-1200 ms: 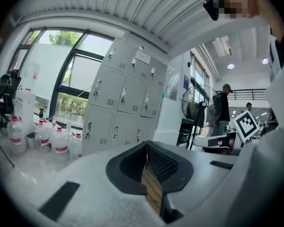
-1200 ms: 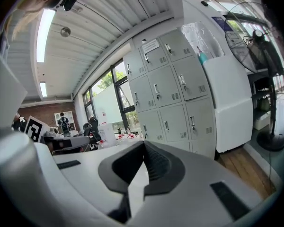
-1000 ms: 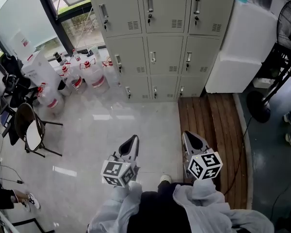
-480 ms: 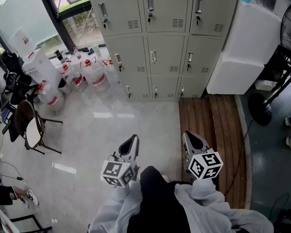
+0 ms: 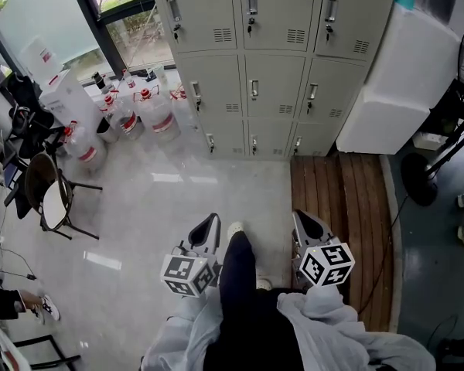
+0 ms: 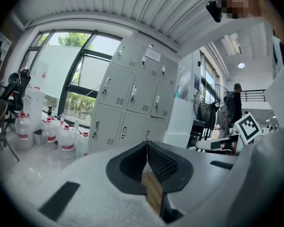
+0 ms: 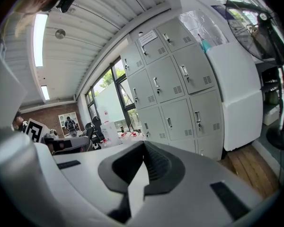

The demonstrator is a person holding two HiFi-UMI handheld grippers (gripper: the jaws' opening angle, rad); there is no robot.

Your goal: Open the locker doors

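legible text: none | paper [image 7: 147, 38] on lockers [image 7: 180, 89]: too small | bottle labels [image 5: 162, 124]: blurred

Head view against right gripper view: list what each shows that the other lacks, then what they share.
Only the head view: the person's leg and shoe on the pale floor, and the right claw's own marker cube seen from above.

Only the right gripper view: the ceiling lights, a paper notice on a top locker door, and a far brick wall.

Both: the lockers with every visible door shut, the white block beside them, the wooden floor strip, and the right claw, closed and empty.
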